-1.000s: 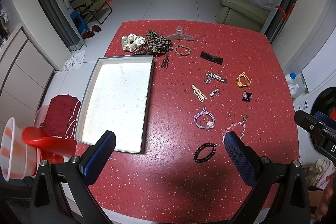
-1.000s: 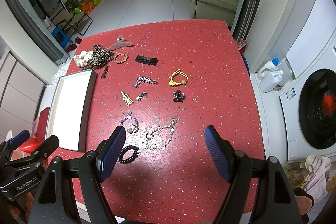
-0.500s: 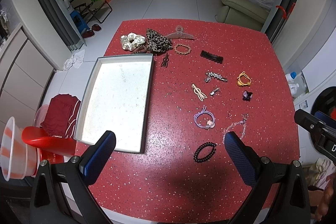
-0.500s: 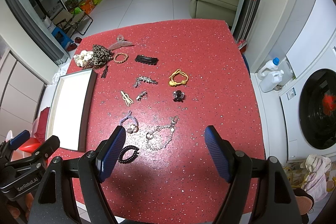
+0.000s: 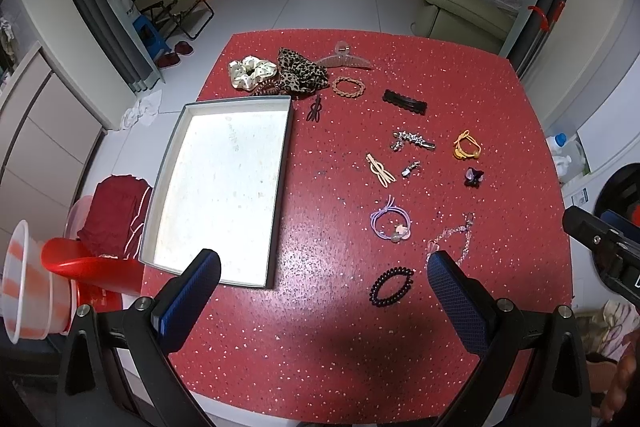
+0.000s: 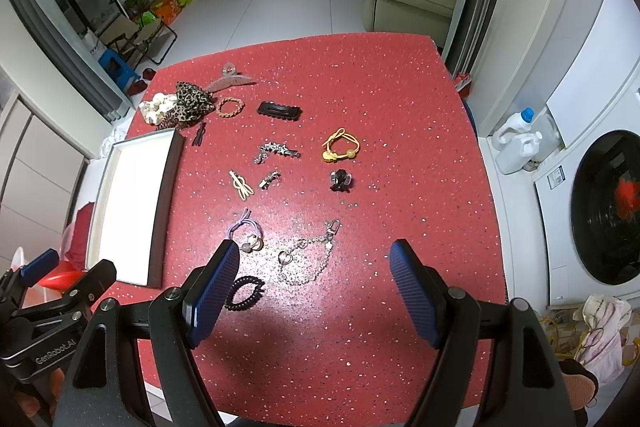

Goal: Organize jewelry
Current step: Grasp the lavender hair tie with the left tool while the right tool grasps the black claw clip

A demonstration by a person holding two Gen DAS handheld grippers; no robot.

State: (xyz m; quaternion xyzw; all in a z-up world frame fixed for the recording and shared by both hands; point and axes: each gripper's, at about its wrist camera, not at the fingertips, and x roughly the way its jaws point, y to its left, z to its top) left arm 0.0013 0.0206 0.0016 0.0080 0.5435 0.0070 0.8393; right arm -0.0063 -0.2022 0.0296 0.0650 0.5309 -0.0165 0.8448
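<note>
Red stool (image 5: 76, 261) beside left claw (image 5: 324, 269)

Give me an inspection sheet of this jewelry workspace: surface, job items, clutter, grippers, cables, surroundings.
Surface: red speckled table, near part bare.
Job's things: empty white tray at the table's left edge; black coil hair tie, silver chain, purple hair tie, yellow hair tie, black clip, leopard scrunchie and other hair pieces, all loose on the table outside the tray.
Clutter: nothing seen on the table beyond the accessories.
Grippers: left hand-held gripper open, holding nothing; right hand-held gripper open, holding nothing.
Cables: nothing seen.
Surroundings: washing machine, detergent bottles, green sofa.
</note>
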